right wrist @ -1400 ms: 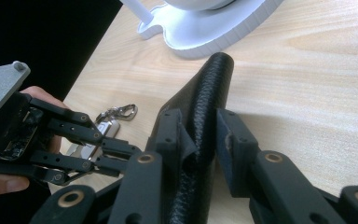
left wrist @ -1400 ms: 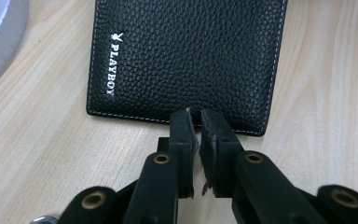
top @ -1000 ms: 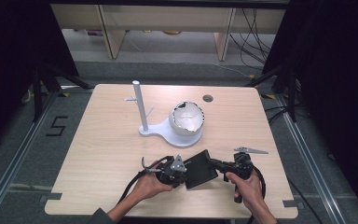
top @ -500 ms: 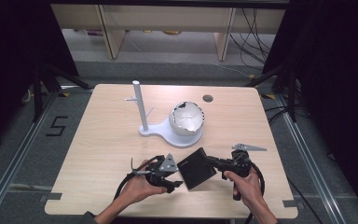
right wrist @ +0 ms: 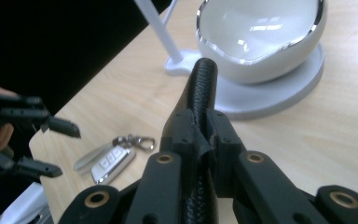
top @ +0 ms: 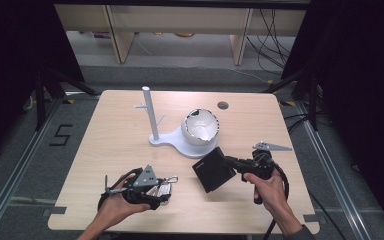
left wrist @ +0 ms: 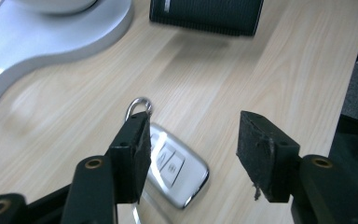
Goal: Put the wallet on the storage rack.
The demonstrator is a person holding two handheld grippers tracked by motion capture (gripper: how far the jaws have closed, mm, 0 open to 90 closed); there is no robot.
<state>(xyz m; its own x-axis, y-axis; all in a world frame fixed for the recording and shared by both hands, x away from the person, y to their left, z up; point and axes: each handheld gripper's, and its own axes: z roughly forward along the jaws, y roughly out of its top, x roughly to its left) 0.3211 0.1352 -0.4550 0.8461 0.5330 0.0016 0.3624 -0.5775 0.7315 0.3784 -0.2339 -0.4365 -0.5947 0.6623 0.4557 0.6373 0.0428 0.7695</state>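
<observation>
The light wooden worktop carries one silver car key fob with a metal clip ring, one black textured leather wallet and one white stand with a thin upright post and an egg-shaped bowl edged in chrome; two hand-held grippers are present, one per hand. The left hand-held gripper is released, its jaws having just been opening; the key fob lies flat on the worktop directly under and between the jaws, touched by neither pad, with its clip ring pointing away from the hand. The right hand-held gripper is clenched on one edge of the wallet, which is raised clear of the worktop, near the stand's base and well apart from the key fob. The left gripper view resolves the fob's buttons and the gap at each pad; the right gripper view shows the wallet edge-on between the closed jaws, the bowl's glossy interior and the fob lying beside the opened left hand-held gripper; the high view gives the overall layout.
</observation>
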